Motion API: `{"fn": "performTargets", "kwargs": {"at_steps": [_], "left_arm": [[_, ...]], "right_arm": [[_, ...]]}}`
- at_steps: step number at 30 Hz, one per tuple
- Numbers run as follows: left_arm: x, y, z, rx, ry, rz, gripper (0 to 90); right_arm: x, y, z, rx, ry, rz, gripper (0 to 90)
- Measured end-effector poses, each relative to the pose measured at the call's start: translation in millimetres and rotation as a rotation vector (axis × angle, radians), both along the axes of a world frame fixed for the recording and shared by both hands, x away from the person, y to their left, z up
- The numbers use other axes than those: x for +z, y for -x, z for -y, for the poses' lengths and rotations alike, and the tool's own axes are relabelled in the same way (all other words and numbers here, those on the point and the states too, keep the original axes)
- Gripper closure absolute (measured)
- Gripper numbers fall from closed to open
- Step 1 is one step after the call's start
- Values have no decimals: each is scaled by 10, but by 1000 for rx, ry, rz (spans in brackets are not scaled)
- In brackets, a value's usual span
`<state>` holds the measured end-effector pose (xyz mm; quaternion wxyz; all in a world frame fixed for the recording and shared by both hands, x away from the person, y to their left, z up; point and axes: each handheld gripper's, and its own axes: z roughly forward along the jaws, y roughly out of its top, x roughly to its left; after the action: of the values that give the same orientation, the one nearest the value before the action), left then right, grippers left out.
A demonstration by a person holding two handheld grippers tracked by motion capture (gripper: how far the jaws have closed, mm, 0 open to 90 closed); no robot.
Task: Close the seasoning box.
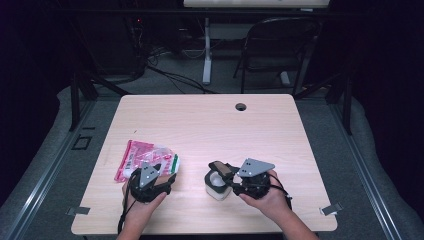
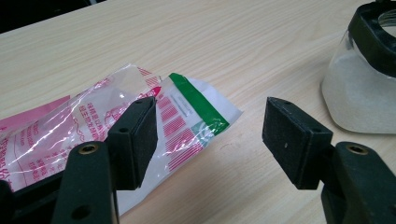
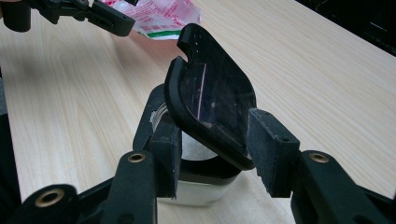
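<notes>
Lid point(image 3: 212, 100) of the white-filled container point(image 1: 218, 184) near the desk's point(image 1: 210, 125) front edge already stands tilted up, gripped by the right tongs point(image 3: 212, 151), while the left tongs point(image 2: 208, 140) hang open beside the pink bag point(image 2: 88, 130), apparently ungrasped yet.

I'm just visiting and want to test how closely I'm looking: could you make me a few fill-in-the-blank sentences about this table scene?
1. The right gripper is shut on the container's black ____.
2. The left gripper is open, its jaws apart beside a pink and clear plastic ____.
3. The stripe across the end of the bag is ____.
4. The container holds a ____ powder.

Missing words: lid; bag; green; white
</notes>
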<state>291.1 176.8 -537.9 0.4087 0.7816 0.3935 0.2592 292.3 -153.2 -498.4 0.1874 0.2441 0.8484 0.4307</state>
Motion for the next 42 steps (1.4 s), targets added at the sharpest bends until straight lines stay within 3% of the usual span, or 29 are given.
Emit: {"fn": "performTargets", "kwargs": {"at_steps": [15, 24, 33, 42], "left_arm": [[6, -5, -3, 1, 0, 2, 354], [11, -5, -13, 4, -1, 3, 354], [9, -9, -10, 5, -2, 2, 354], [6, -11, -9, 5, -2, 3, 354]], "right_arm": [[-1, 30, -28, 24, 8, 1, 525], [-15, 92, -110, 36, 35, 27, 497], [-27, 136, -172, 75, 42, 22, 492], [-27, 132, -167, 71, 35, 13, 492]]}}
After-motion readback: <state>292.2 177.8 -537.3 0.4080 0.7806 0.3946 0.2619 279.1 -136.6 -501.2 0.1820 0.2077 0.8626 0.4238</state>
